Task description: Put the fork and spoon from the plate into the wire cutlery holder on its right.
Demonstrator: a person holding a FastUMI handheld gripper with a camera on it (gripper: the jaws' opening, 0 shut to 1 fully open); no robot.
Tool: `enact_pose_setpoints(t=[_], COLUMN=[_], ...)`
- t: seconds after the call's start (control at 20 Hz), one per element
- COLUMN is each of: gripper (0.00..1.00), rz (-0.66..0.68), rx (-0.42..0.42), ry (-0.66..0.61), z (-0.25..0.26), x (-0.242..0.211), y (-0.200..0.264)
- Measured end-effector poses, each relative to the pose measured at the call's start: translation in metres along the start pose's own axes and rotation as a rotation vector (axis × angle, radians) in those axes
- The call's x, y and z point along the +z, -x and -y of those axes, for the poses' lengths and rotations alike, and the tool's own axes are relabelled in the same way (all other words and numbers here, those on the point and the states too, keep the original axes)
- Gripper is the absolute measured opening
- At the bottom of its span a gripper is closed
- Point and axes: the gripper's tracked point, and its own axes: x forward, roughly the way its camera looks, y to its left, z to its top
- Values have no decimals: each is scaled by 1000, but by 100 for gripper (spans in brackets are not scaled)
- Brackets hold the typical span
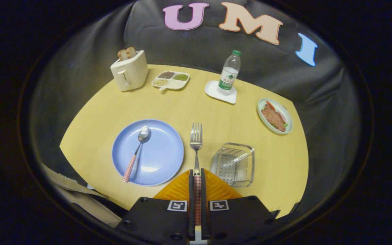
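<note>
My tongs (197,177) clamp the fork (196,143) by its checked handle, tines pointing ahead over the table (97,112)
The handle's end is hidden between my fingers; the wire cutlery holder (234,164) sits just right, the spoon (137,151) lies on the blue plate (162,153) left; beyond stand a food dish (275,116), a bottle (230,72) with an unreadable label, a toaster (129,69)

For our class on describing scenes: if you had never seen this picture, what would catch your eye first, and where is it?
First, the fork, clamped by its handle in the gripper and pointing tines-forward over the table. Next, the blue plate left of the fingers, with the spoon lying on it. To the fork's right sits the wire holder.
</note>
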Motion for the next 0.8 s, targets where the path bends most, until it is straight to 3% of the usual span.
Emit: enact_pose_setpoints(t=[0.3, 0.6, 0.8], gripper=[10, 10, 10], rz=[-39, -189, -231], rx=[-35, 4, 23], ry=[86, 236, 241], z=[52, 78, 83], x=[-7, -33, -31], y=[22, 26, 10])
